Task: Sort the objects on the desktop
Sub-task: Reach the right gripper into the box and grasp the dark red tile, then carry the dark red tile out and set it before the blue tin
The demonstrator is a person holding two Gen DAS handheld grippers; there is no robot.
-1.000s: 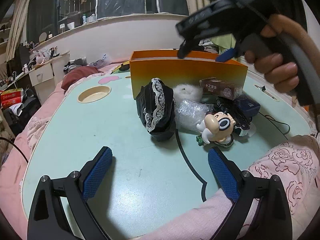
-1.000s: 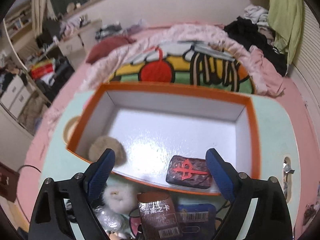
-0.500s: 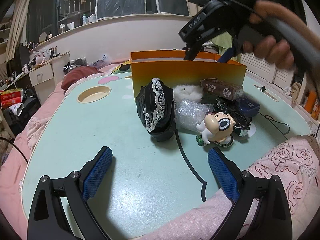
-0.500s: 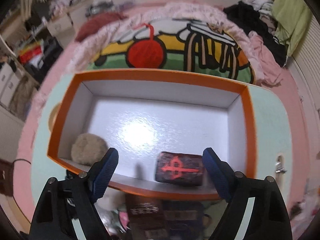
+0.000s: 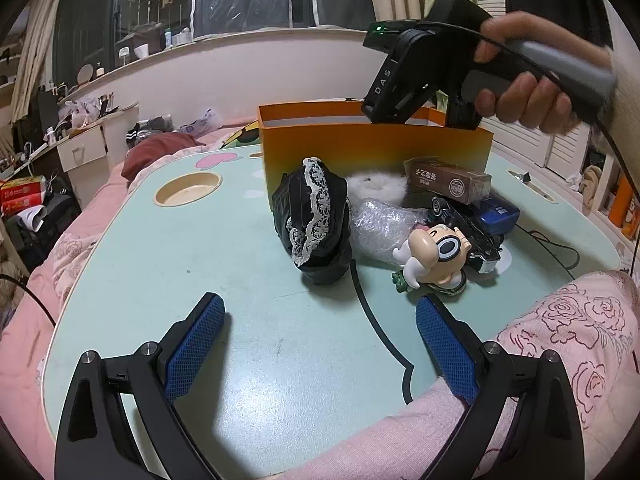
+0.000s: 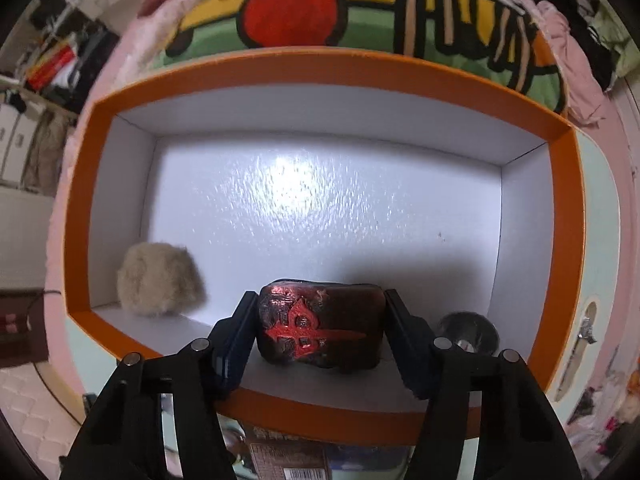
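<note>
An orange box (image 5: 372, 148) with a white inside (image 6: 320, 208) stands at the back of the mint-green table (image 5: 200, 264). My right gripper (image 6: 320, 332) reaches down into it, its jaws closed against both ends of a dark block with a red mark (image 6: 320, 330). A beige fur ball (image 6: 160, 280) and a dark round thing (image 6: 468, 330) also lie in the box. My left gripper (image 5: 320, 344) is open and empty, low over the table's near part. In front of the box lie a black lace pouch (image 5: 316, 220), bubble wrap (image 5: 380, 224), a cartoon figurine (image 5: 436, 252), a brown carton (image 5: 448, 180) and a blue case (image 5: 496, 212).
A white fluffy ball (image 5: 376, 184) lies by the box wall. A round cup recess (image 5: 188, 194) is at the table's left. A pink rose-print quilt (image 5: 572, 336) lies along the near right edge. A black cable (image 5: 552, 244) runs over the table's right side.
My right gripper has dropped into the orange box and closed its jaws around the dark block. My left gripper has not moved.
</note>
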